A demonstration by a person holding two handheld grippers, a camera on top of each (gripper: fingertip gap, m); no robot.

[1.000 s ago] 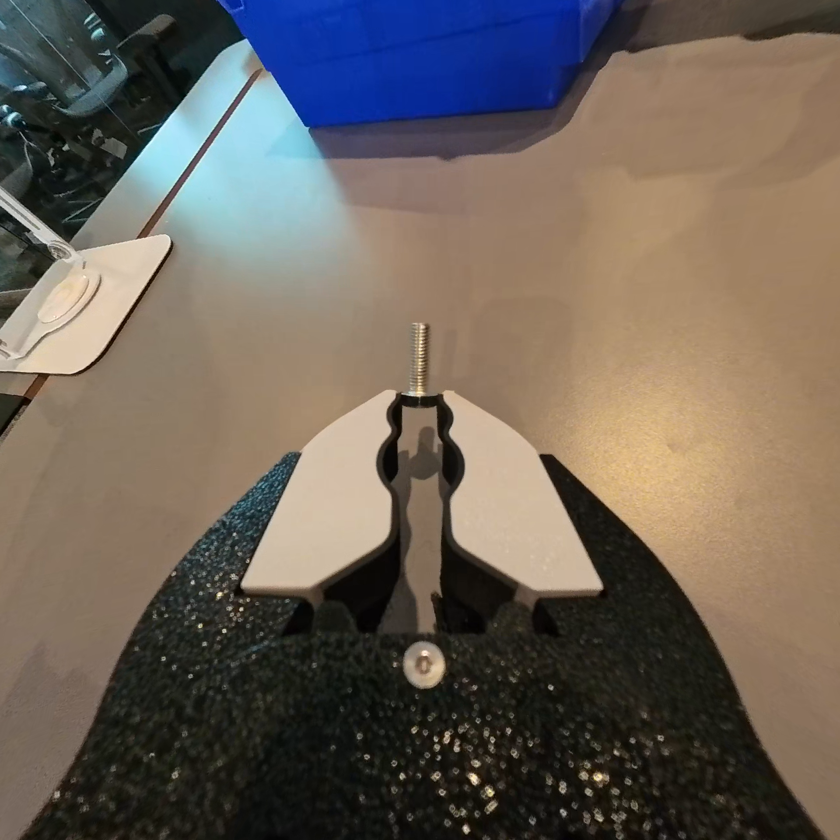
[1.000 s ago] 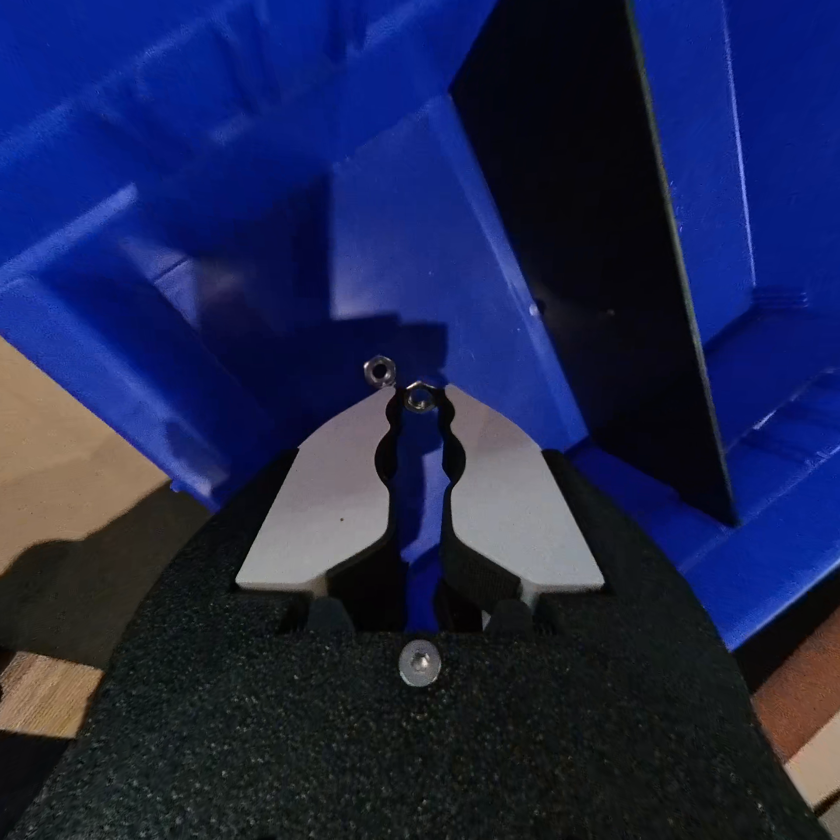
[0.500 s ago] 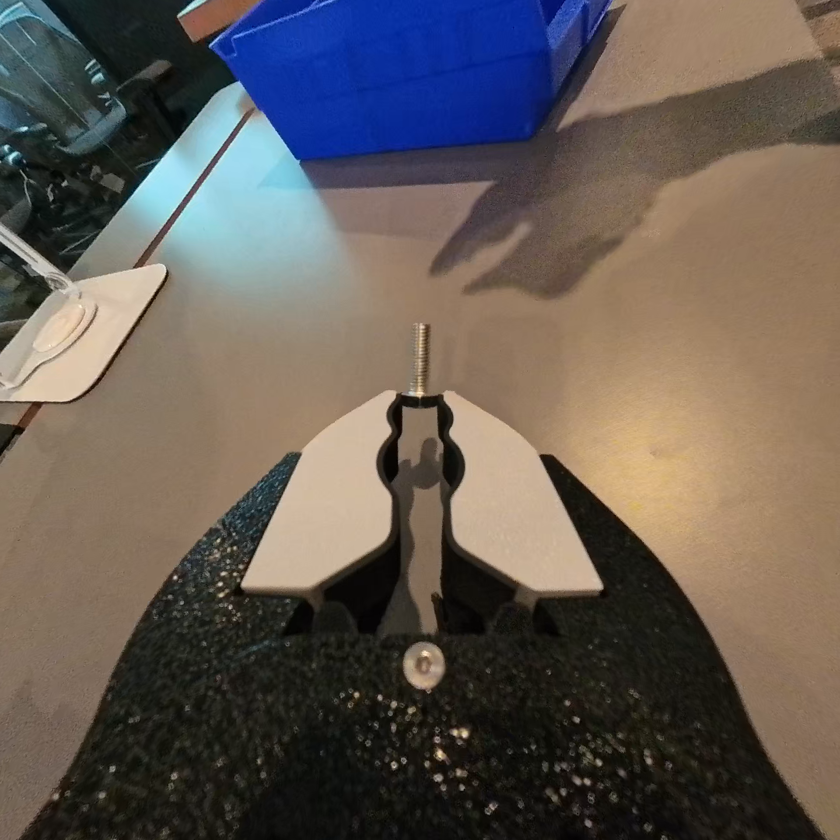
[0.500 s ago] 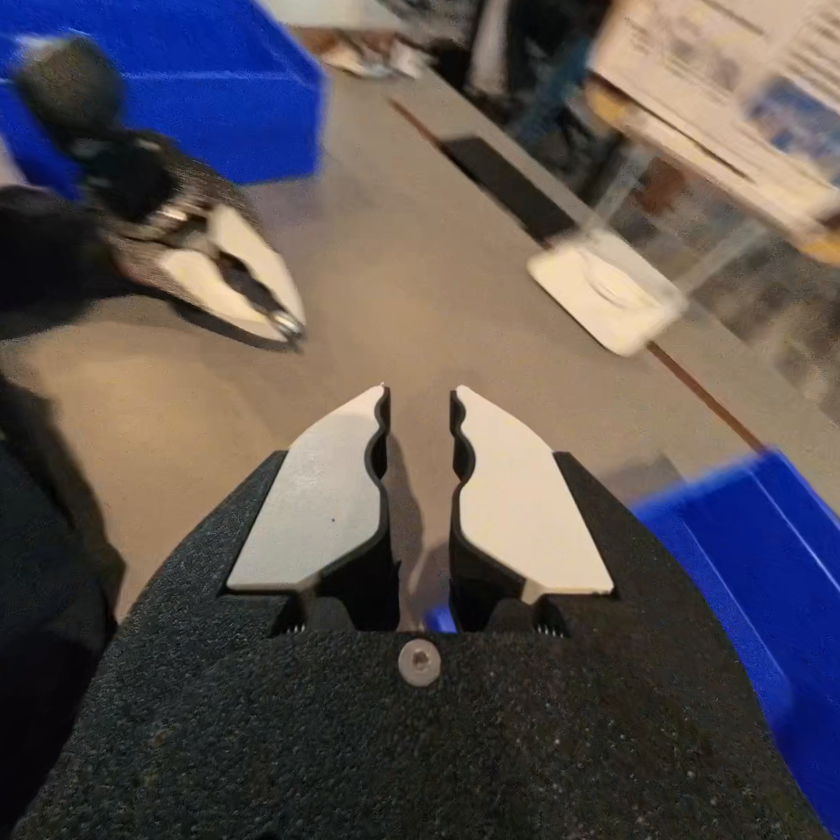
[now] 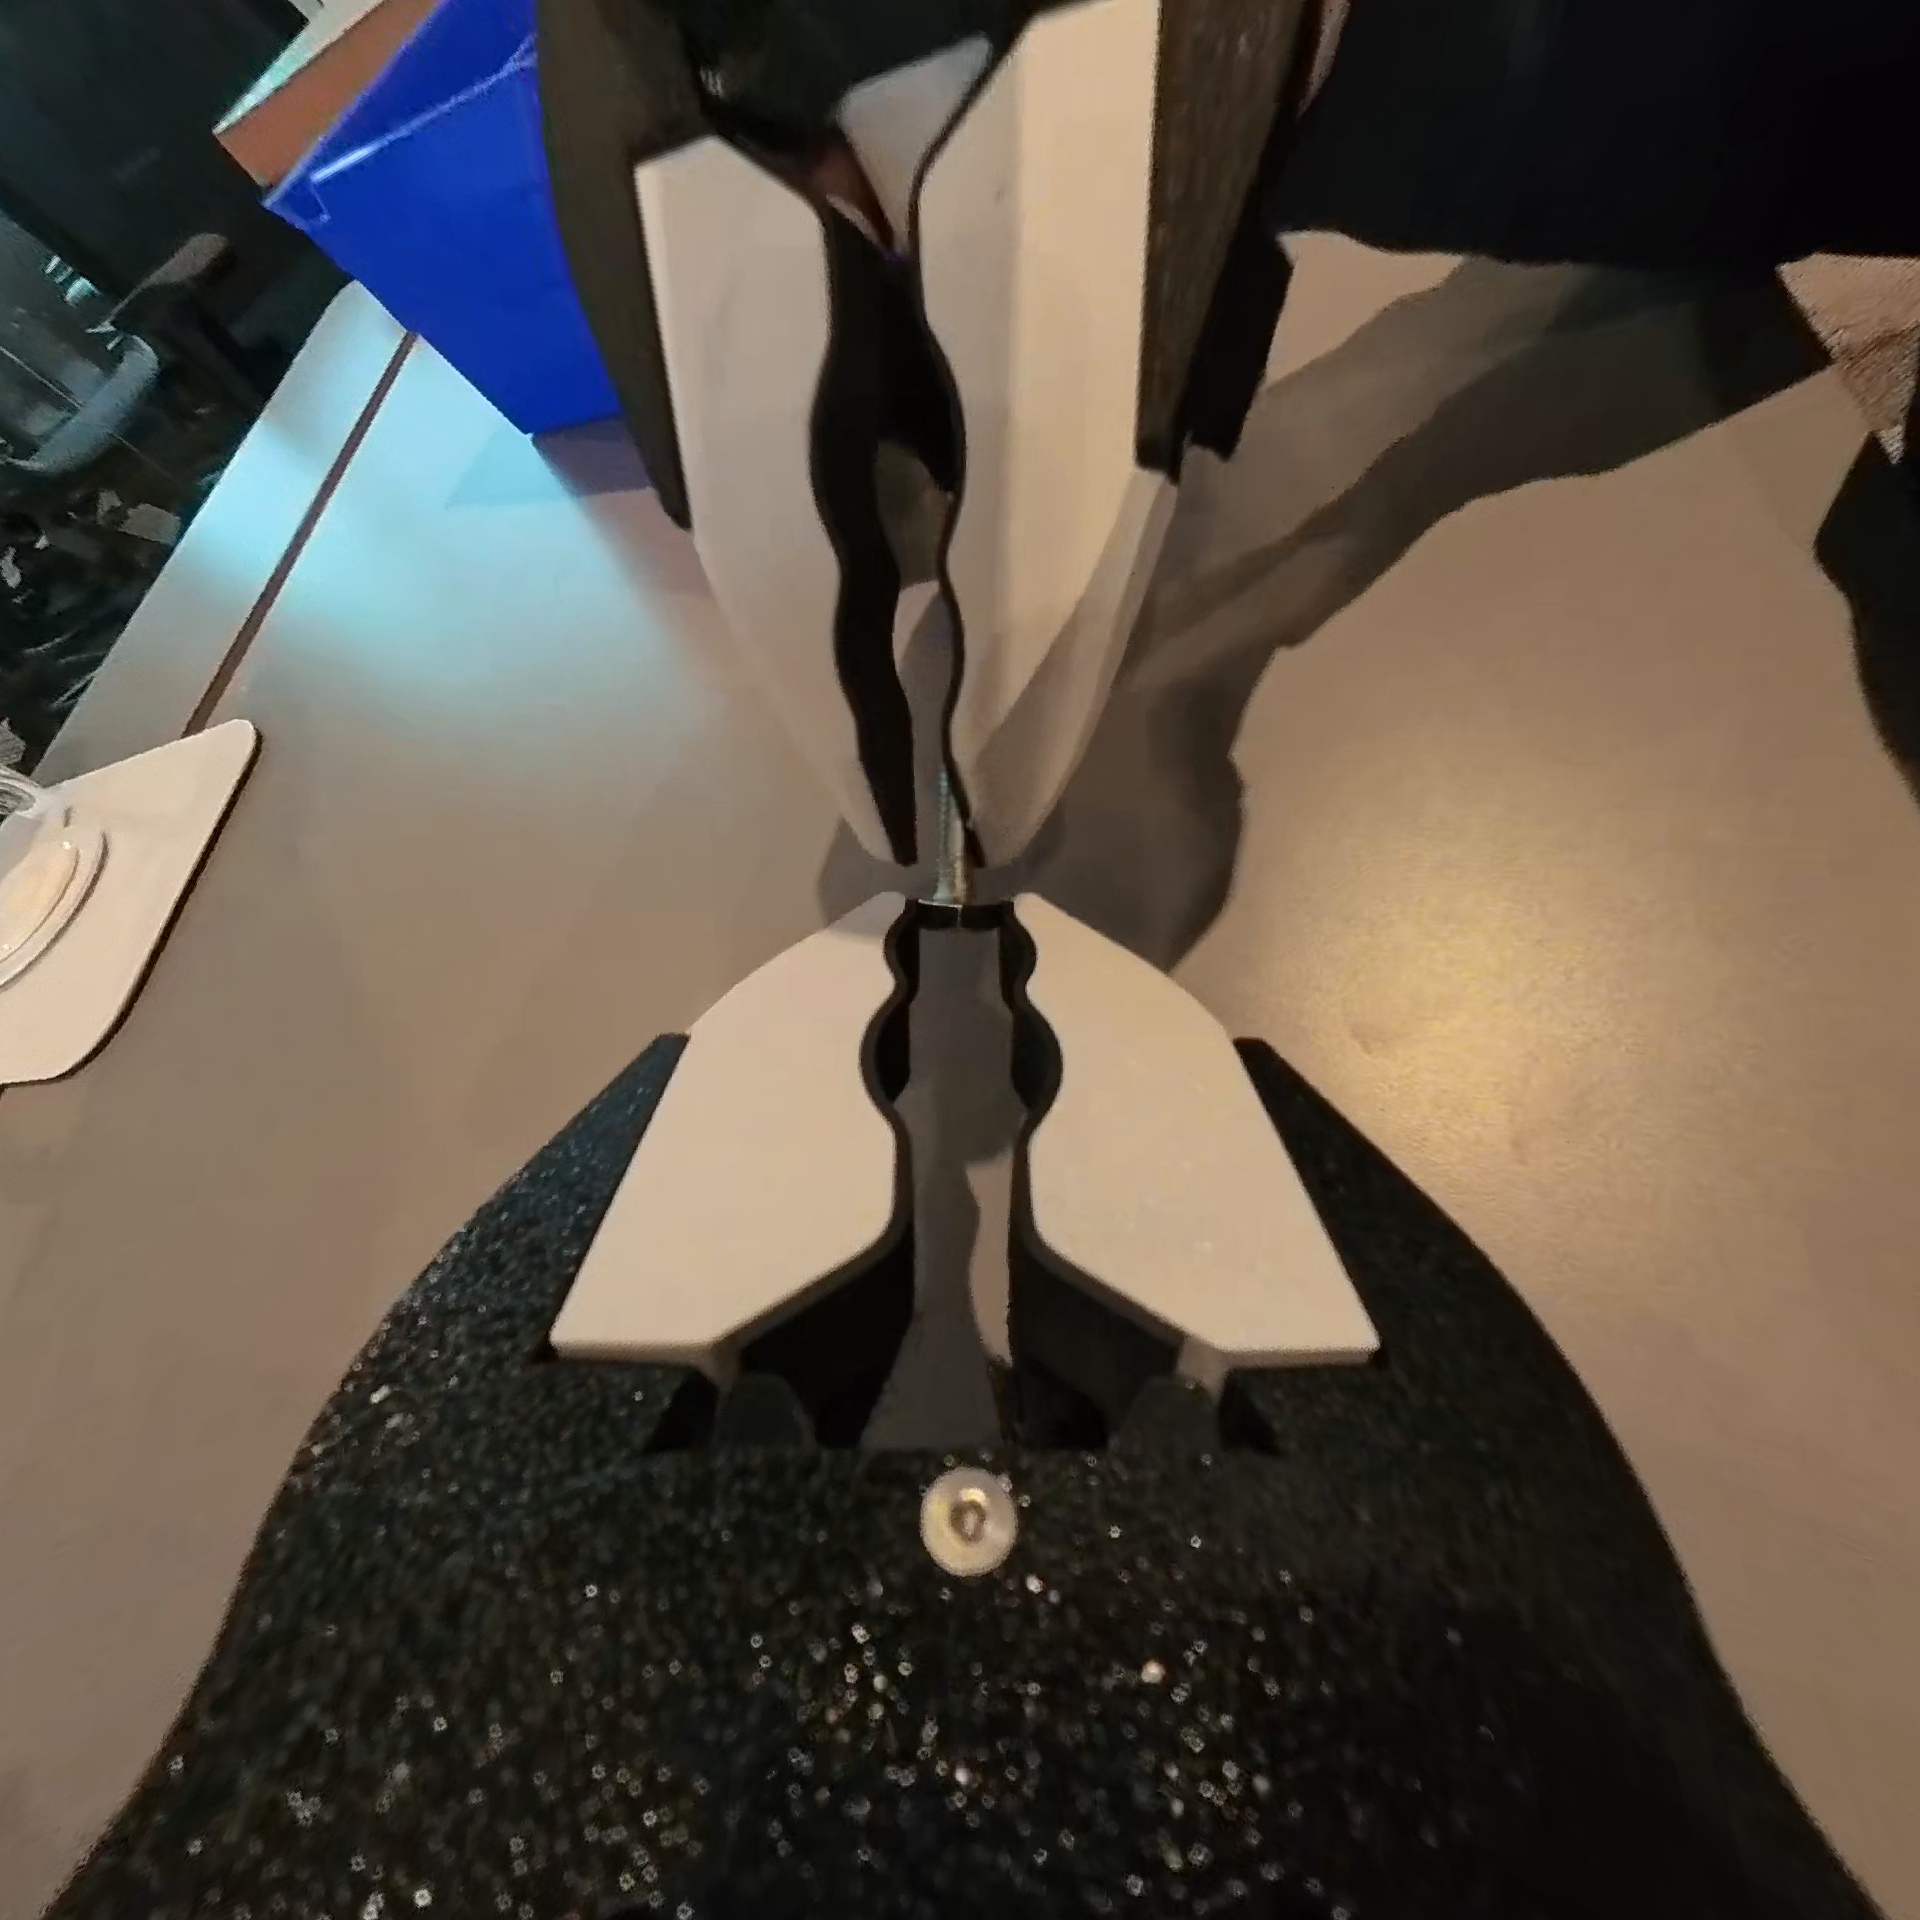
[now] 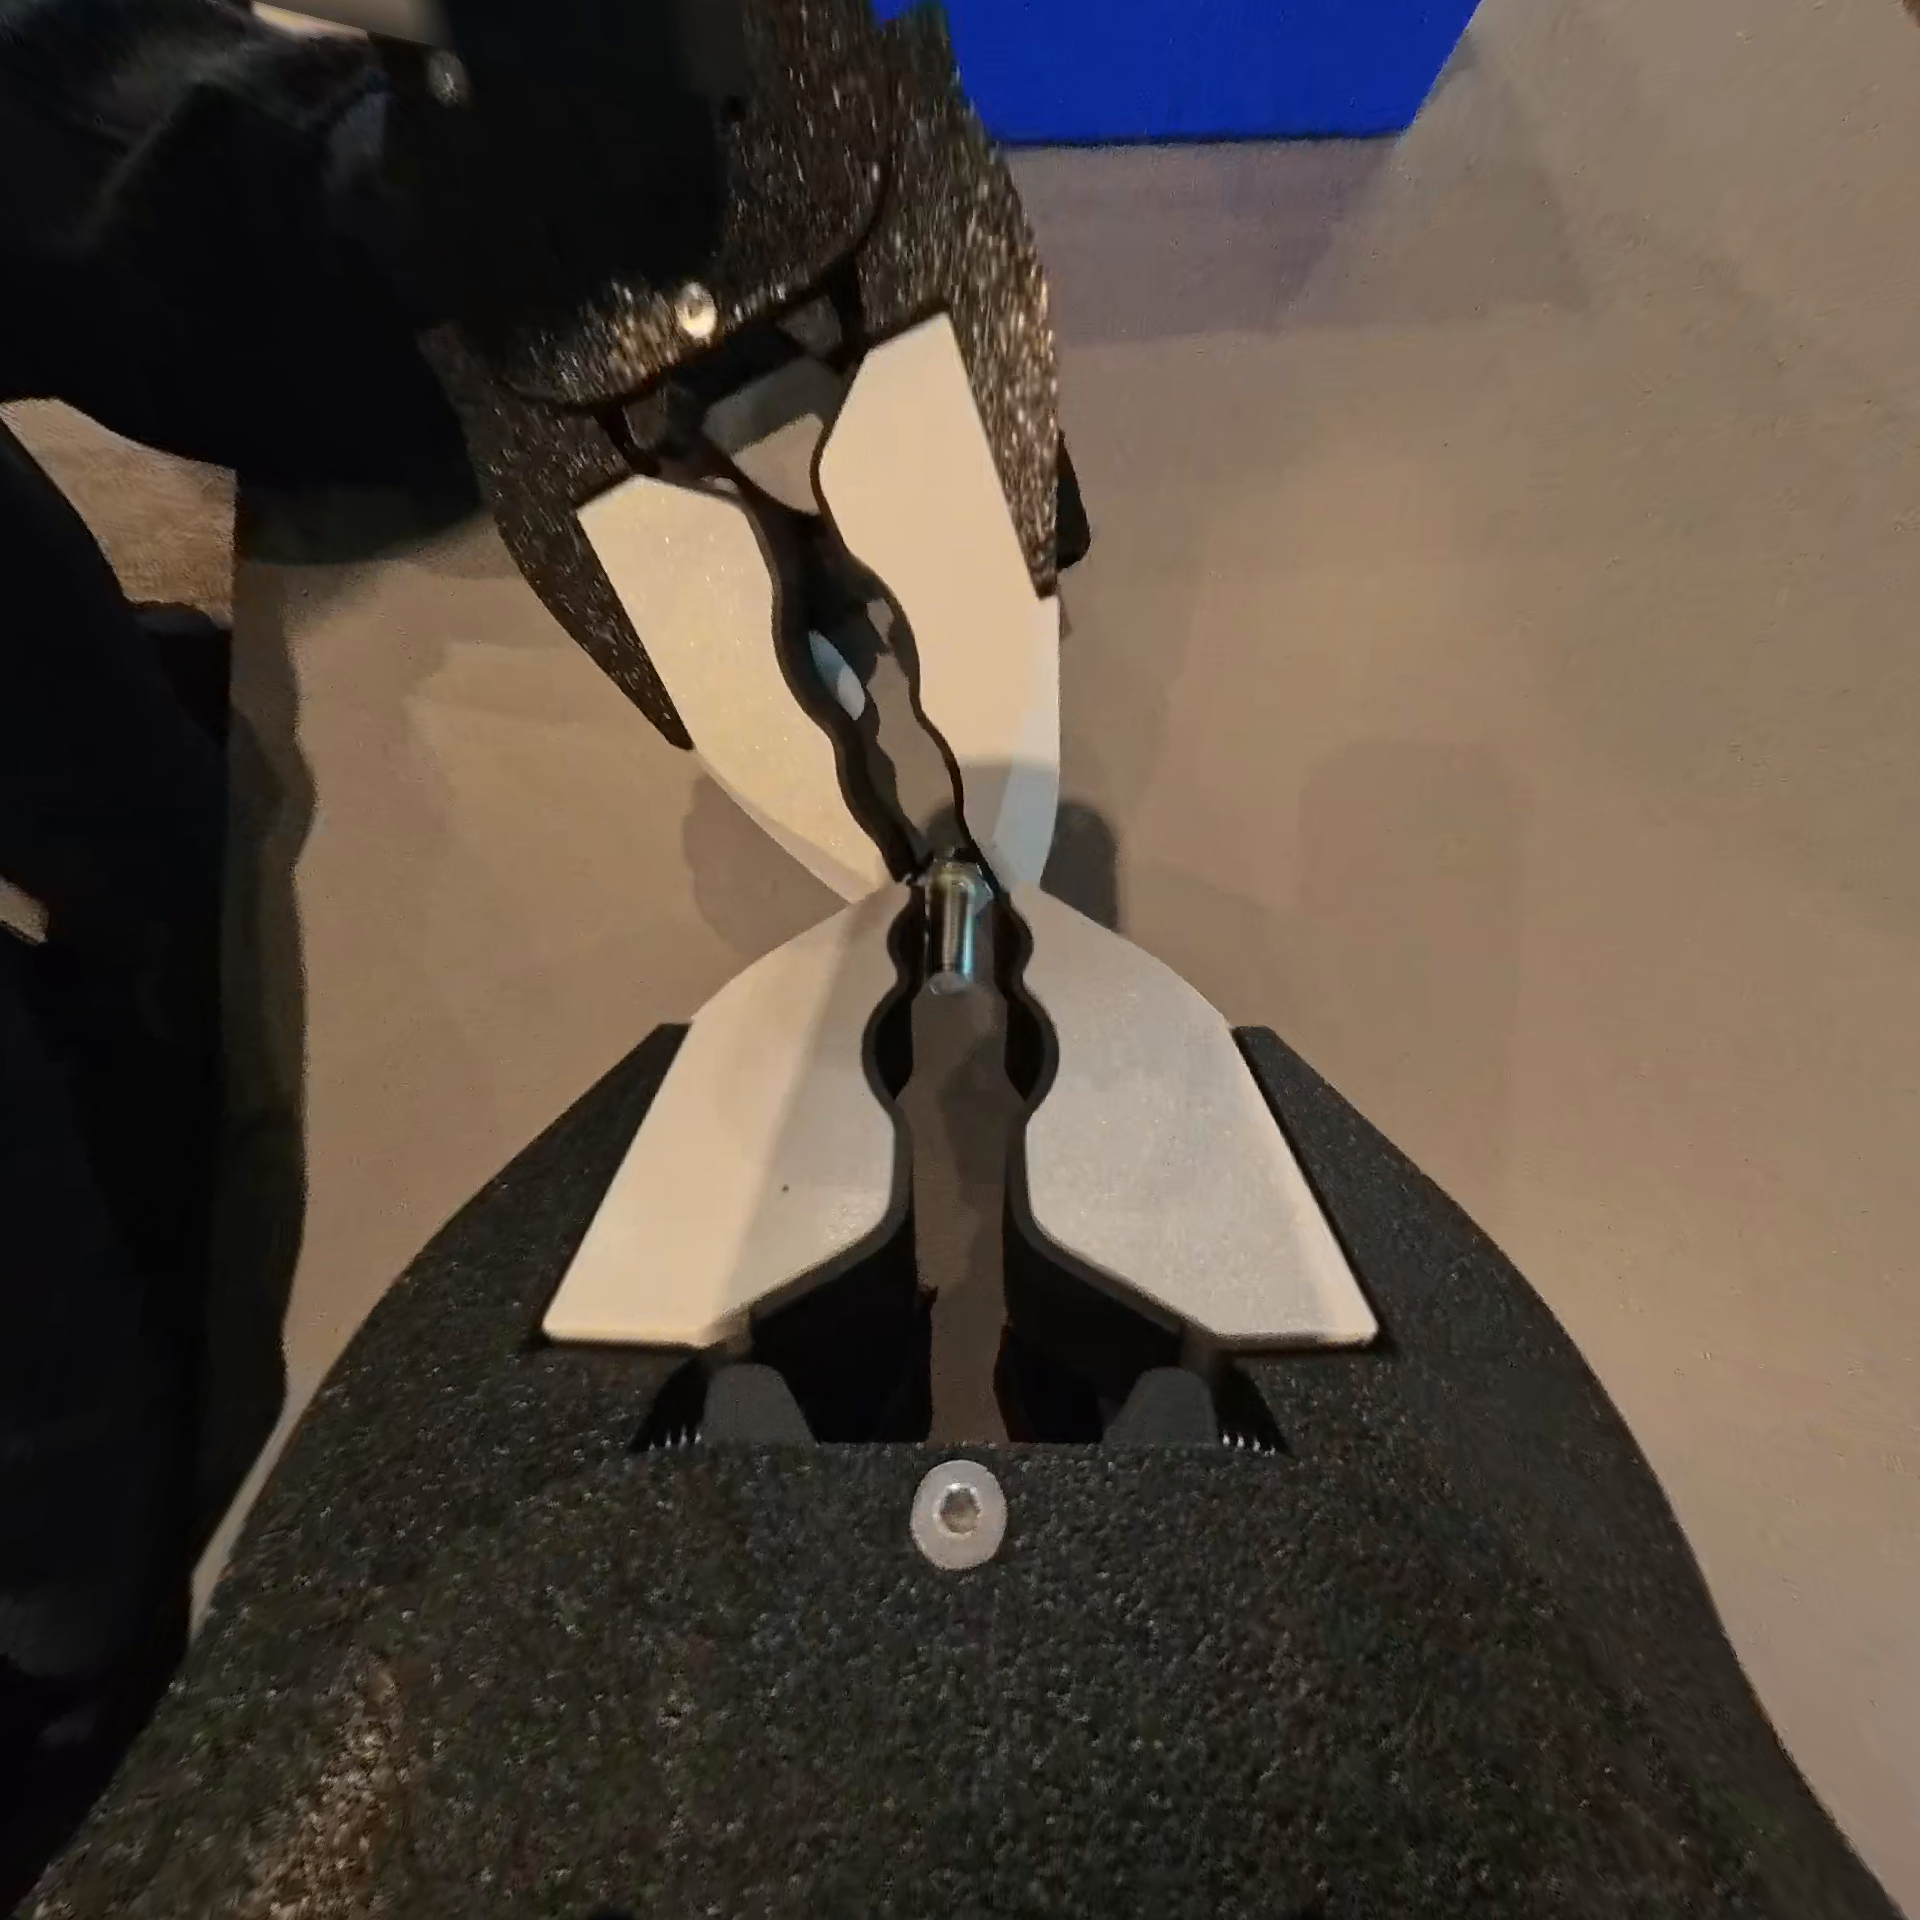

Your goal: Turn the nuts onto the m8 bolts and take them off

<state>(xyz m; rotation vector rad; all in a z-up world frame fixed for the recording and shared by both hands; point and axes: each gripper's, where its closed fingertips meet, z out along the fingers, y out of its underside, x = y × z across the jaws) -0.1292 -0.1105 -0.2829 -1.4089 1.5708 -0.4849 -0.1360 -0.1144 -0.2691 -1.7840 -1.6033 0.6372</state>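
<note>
A wide grey-beige tabletop (image 5: 1507, 935) fills both views, warm light pooling on its right side and a cool bluish glare on the left. A dark seam (image 5: 301, 540) runs along its left part. Beyond the edge, a dim room holds an office chair (image 5: 125, 343).

table (image 5: 1507, 831) right side — bare, open | far-left edge — blue bin (image 5: 457, 239), white pad (image 5: 125, 883) | centre — both grippers tip to tip, no gap to pass

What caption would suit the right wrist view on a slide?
Two white tongs meet tip to tip over a grey table, the silver threaded steel bolt between them.
</note>
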